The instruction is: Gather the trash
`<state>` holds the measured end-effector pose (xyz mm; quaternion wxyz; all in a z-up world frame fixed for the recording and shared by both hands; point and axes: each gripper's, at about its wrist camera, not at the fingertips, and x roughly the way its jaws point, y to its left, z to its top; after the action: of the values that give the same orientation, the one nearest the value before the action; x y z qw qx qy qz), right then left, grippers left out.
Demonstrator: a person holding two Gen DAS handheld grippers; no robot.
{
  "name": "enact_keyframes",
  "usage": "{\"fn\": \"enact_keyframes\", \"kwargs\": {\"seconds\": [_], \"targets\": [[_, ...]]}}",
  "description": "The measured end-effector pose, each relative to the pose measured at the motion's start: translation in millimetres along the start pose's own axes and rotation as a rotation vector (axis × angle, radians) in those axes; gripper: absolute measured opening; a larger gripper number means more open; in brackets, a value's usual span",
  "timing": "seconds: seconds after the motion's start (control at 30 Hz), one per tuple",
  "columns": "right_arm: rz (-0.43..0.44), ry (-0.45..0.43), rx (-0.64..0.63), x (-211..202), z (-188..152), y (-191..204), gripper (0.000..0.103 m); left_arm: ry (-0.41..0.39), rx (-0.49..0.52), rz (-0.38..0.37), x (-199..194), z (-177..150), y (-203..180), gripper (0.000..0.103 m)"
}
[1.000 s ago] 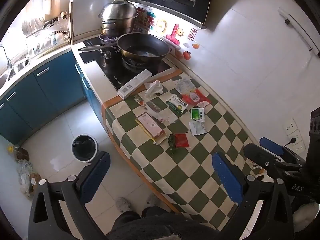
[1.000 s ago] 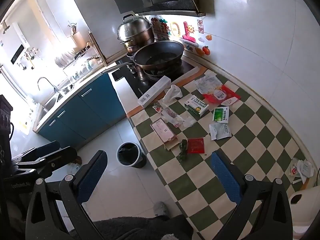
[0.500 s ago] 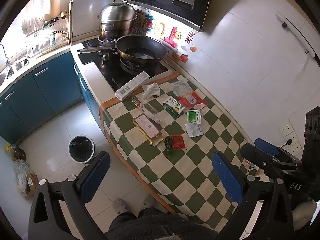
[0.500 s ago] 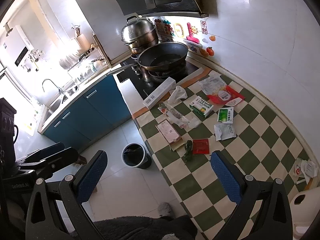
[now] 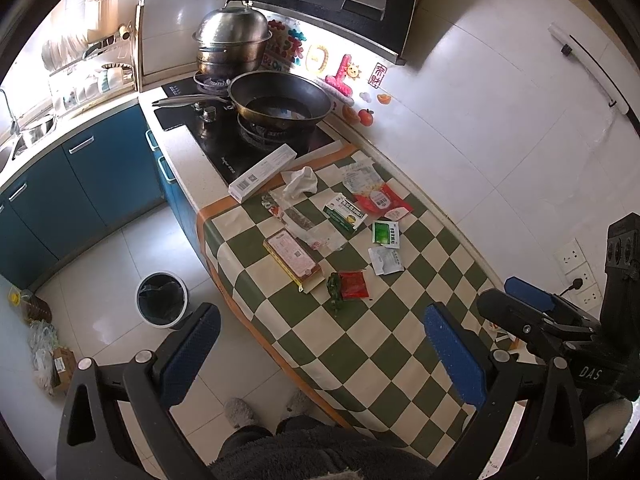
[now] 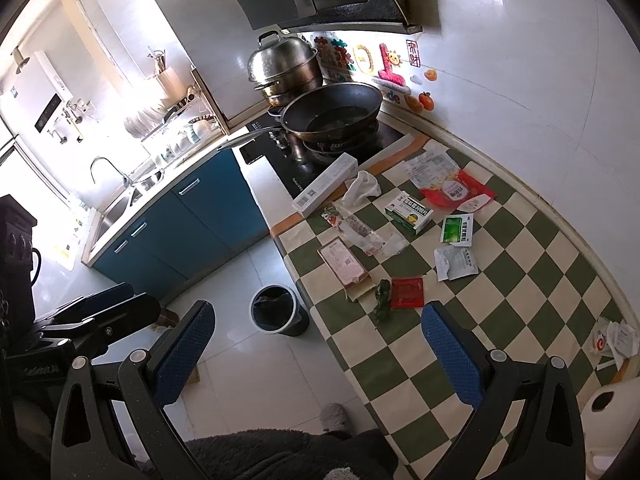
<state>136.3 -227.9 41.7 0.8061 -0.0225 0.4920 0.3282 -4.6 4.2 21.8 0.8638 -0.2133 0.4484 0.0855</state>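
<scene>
Trash lies scattered on a green-and-cream checked counter (image 5: 384, 344) (image 6: 520, 308): a red sachet (image 5: 353, 284) (image 6: 407, 292), a crumpled green wrapper (image 5: 334, 287) (image 6: 382, 295), a pink flat box (image 5: 292, 256) (image 6: 343, 265), a green medicine box (image 5: 345, 213) (image 6: 409, 213), green and white sachets (image 5: 386, 233) (image 6: 457, 229), a white tissue (image 5: 301, 182) (image 6: 362, 188) and a long white box (image 5: 262, 173) (image 6: 325, 189). A small bin (image 5: 161, 300) (image 6: 276, 309) stands on the floor beside the counter. My left gripper (image 5: 320, 356) and right gripper (image 6: 316, 356) both hang open and hold nothing, high above and well short of the trash.
A black wok (image 5: 280, 100) and a steel pot (image 5: 232, 46) sit on the stove beyond the trash. Blue cabinets (image 5: 100, 176) and a sink line the left. More wrappers (image 6: 614, 342) lie at the counter's near right end. A person's slippers (image 5: 240, 414) stand below.
Both cameras have drifted slightly, so the counter and trash sit a little higher and further away in view. The grippers stay open and nothing on the counter has moved.
</scene>
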Motion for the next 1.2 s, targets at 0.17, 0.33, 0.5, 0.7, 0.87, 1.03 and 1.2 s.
{"fn": "enact_keyframes", "kwargs": {"seconds": [0.17,0.33,0.5,0.7,0.87,1.03,1.2], "targets": [[0.0,0.001,0.0,0,1,0,0.103,0.0,0.002,-0.002,-1,2,-3,0.103],[0.002,0.002,0.002,0,2,1,0.103,0.0,0.005,-0.002,-1,2,-9,0.103],[0.002,0.002,0.002,0,2,1,0.103,0.0,0.005,-0.002,-1,2,-10,0.103],[0.004,0.003,0.004,0,1,0,0.103,-0.002,0.006,-0.001,-1,1,-10,0.103],[0.002,0.002,0.005,0,1,0,0.103,-0.002,0.007,-0.006,-1,0,-10,0.103],[0.002,0.002,0.005,0,2,1,0.103,-0.003,0.009,-0.006,1,-1,-13,0.103],[0.003,0.003,0.005,0,2,0,0.103,-0.002,0.013,-0.009,3,0,-18,0.103]]}}
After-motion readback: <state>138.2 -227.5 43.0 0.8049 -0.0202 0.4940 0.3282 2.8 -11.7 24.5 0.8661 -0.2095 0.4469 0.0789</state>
